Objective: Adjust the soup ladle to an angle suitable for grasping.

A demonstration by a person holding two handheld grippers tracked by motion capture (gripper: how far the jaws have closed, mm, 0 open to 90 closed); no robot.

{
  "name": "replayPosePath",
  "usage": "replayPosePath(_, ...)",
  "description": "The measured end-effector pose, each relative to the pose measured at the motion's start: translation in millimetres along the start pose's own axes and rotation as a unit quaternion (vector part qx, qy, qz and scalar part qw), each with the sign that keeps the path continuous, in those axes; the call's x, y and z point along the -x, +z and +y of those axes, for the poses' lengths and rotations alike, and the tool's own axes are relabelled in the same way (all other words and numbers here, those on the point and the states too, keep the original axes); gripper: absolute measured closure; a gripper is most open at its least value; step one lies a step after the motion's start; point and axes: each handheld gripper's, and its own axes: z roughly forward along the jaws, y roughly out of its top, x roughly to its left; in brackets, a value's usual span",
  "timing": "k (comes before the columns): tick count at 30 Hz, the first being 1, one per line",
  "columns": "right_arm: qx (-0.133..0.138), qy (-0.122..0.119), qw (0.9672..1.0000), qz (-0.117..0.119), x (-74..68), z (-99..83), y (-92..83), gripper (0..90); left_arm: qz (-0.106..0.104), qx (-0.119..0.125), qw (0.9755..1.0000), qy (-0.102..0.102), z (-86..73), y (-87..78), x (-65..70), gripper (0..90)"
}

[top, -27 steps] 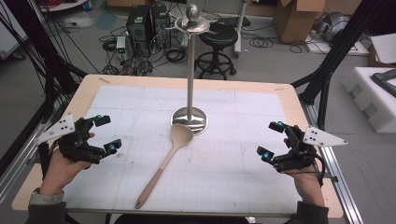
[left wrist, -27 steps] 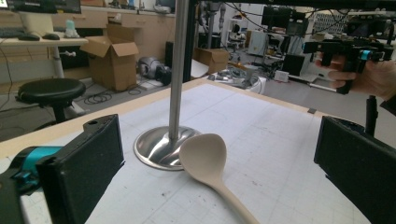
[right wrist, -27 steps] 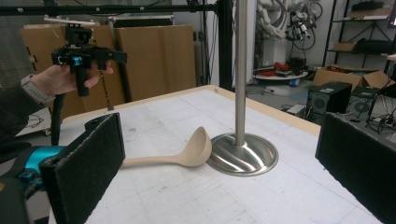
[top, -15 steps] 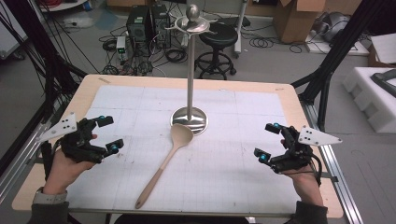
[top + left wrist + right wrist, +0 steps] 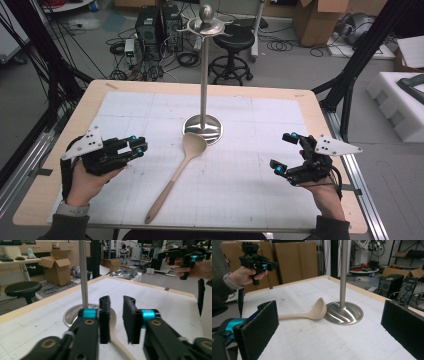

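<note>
A beige wooden spoon lies on the white gridded mat, its bowl touching the round base of a tall metal stand. My left gripper hovers left of the spoon, pointing at it. Its jaws are open by a narrow gap with nothing between them. In the left gripper view the spoon shows beyond that gap, apart from the jaws. My right gripper hovers at the mat's right side, wide open and empty. The right gripper view has the spoon and stand base ahead of the jaws.
The stand's pole rises from mid-table to a hooked top. The wooden table edge frames the mat. A black stool, computer towers and cables sit on the floor behind. White foam blocks lie to the right.
The left gripper's jaws have narrowed and it has shifted right toward the spoon. The right gripper has drifted slightly left, still wide open. Spoon and stand are unmoved.
</note>
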Motion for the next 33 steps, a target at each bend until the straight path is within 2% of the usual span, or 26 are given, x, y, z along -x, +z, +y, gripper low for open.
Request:
replayPosePath(1,-0.003,0.0,1.0,0.001,-0.7,0.1,0.2,0.3,0.0,0.0,1.0,0.0,0.0,0.0,0.0,84.8)
replayPosePath(2,-0.003,0.0,1.0,0.001,-0.7,0.1,0.2,0.3,0.0,-0.005,1.0,-0.002,-0.8,2.0,0.8,84.8)
replayPosePath(3,-0.003,-0.002,1.0,0.003,-0.5,0.3,0.6,0.3,0.003,-0.009,1.0,0.001,-2.0,3.8,1.1,89.5)
replayPosePath(11,-0.002,0.001,1.0,0.001,-0.1,0.3,-0.6,0.4,0.002,-0.049,0.9987,-0.017,-15.0,19.8,1.8,89.7)
replayPosePath(19,-0.003,0.003,1.0,0.003,0.5,-1.0,0.0,0.3,-0.012,-0.079,0.9966,-0.017,-23.9,34.6,7.3,89.8)
replayPosePath(22,-0.004,0.003,1.0,0.002,1.2,-1.5,-0.4,0.3,-0.013,-0.084,0.9962,-0.018,-26.2,38.5,7.9,89.7)
replayPosePath(27,-0.002,0.005,1.0,0.0,1.9,-1.8,-1.3,0.3,-0.026,-0.095,0.995,-0.021,-30.7,46.1,8.7,89.8)
replayPosePath(30,-0.002,0.005,1.0,-0.001,2.1,-2.3,-0.9,0.3,-0.036,-0.096,0.9942,-0.033,-32.1,51.5,8.7,89.7)
replayPosePath(33,-0.006,0.007,0.9999,0.004,1.7,-3.2,-0.6,0.3,-0.033,-0.102,0.9935,-0.038,-32.4,54.9,7.9,89.8)
